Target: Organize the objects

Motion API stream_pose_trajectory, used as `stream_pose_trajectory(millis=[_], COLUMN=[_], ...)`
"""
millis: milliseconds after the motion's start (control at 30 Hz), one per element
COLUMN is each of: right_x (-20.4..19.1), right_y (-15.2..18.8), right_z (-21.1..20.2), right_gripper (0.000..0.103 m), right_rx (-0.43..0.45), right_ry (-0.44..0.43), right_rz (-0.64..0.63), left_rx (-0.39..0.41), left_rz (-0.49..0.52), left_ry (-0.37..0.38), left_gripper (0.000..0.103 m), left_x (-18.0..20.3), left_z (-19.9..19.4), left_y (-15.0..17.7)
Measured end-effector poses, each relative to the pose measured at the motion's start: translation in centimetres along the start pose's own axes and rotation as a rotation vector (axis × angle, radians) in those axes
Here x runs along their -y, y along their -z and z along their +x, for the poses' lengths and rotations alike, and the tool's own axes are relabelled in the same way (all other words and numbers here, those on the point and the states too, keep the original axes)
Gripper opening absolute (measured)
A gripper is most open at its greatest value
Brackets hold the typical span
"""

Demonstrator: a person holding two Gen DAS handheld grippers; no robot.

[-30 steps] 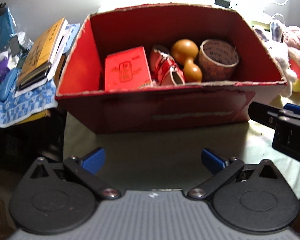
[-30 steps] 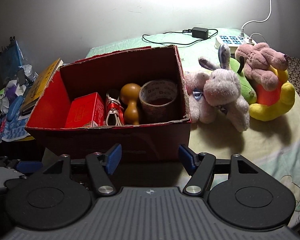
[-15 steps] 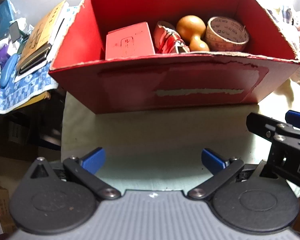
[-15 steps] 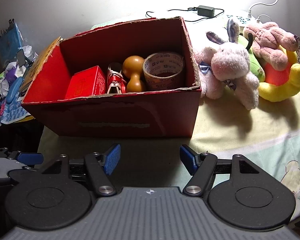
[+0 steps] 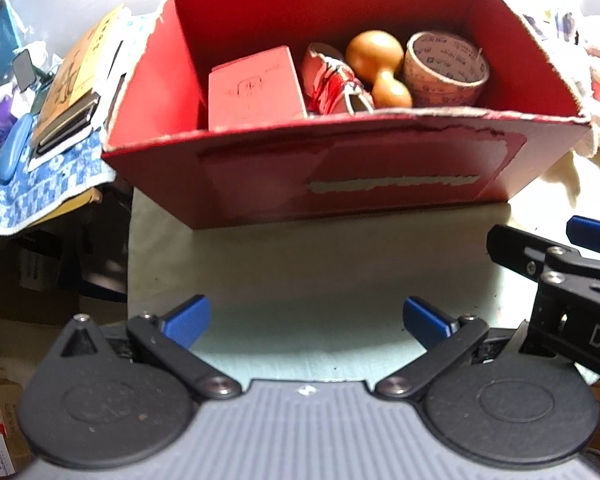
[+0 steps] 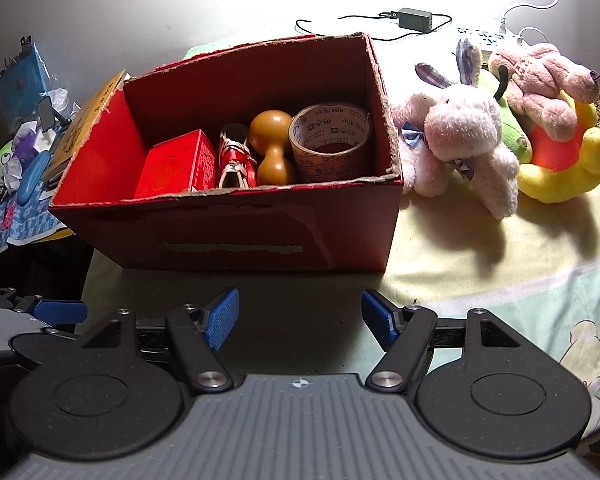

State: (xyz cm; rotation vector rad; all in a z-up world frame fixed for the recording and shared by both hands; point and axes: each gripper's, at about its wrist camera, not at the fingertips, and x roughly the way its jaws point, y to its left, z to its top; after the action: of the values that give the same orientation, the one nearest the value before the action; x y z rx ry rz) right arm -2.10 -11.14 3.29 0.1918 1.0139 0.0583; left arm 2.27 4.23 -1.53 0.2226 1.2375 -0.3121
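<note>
Box (image 6: 236,236) is sitting on a bed sheet (image 6: 480,276), open top up, its long axis running left to right across both views, long front wall facing the cameras. Inside, in a row along that axis, are lying a red carton (image 6: 176,168), a small red shoe (image 6: 236,160), a wooden gourd (image 6: 272,148) and a tape roll (image 6: 332,140). The gourd's long axis is running front to back, small bulb toward the cameras; the tape roll is standing with its hole up. Just right of the box, plush toys (image 6: 460,136) are lying on the sheet, the nearest one against the box's right wall.

The left hand-held gripper (image 5: 306,320) is hovering before the box, jaws spread and empty. The right hand-held gripper (image 6: 300,320) is likewise released, nothing between its pads, jaws at full spread.

Judgement: a placing step appears finished and the next pick is being chosen. The plush toys look like the remaining items. The next move calls for the right hand-held gripper to swing toward the nearest plush, close on its soft body, lift clear of the box wall and drop it into the free space.
</note>
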Motion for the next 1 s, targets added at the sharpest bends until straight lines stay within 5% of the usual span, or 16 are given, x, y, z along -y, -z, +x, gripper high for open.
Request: stream_pose_trajectory(millis=[433,1000], right_x=[-1.0,-1.8], right_y=[-4.4,-7.4], right_z=[-3.7,-2.5], right_gripper=[0.071,0.072], right_rx=[0.153,0.203], right_ry=[-0.021,0.0], right_rz=[-0.006,0.001], left_rx=[0.202,0.278], left_rz=[-0.021,-0.02], left_ry=[0.0,-0.002], left_gripper=[0.102,0.102], left_x=[-1.4,-2.2], left_z=[-5.2,-4.5], left_y=[-3.5,-6.9])
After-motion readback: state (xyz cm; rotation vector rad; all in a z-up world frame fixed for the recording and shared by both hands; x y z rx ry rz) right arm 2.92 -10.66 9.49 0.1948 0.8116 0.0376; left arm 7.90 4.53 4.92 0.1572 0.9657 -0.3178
